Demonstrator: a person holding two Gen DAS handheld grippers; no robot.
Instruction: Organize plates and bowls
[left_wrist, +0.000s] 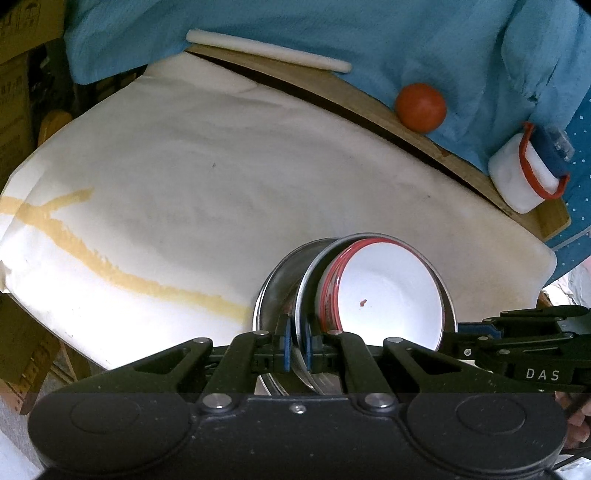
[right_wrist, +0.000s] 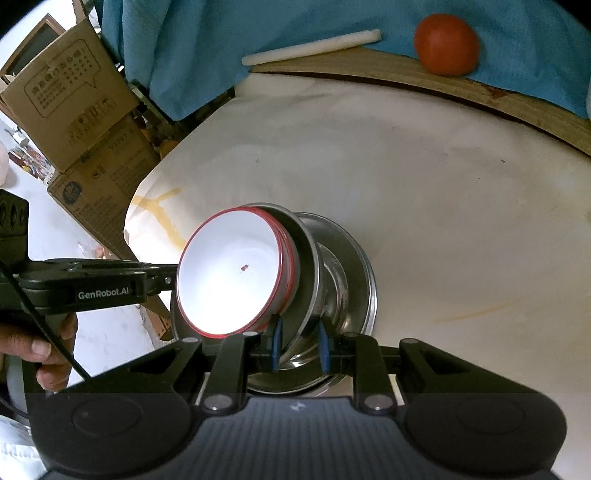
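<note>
Both grippers, left (left_wrist: 297, 345) and right (right_wrist: 300, 345), clamp steel bowl (right_wrist: 306, 266) rims, red-rimmed plates (right_wrist: 229, 273) nested inside; stacking underway, next lower gently onto steel plate (right_wrist: 364, 269)

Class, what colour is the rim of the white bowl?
Red, on the white bowl; clearest in the right wrist view.

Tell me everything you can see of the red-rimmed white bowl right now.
The red-rimmed white bowl looks like enamel: glossy white inside, thin red rim, red bands outside, one small red speck on the inner floor. It appears empty and undamaged. It is tipped steeply on edge, nested inside a tilted steel bowl, above the white table cover. I cannot tell whether either gripper's pads touch it.
</note>
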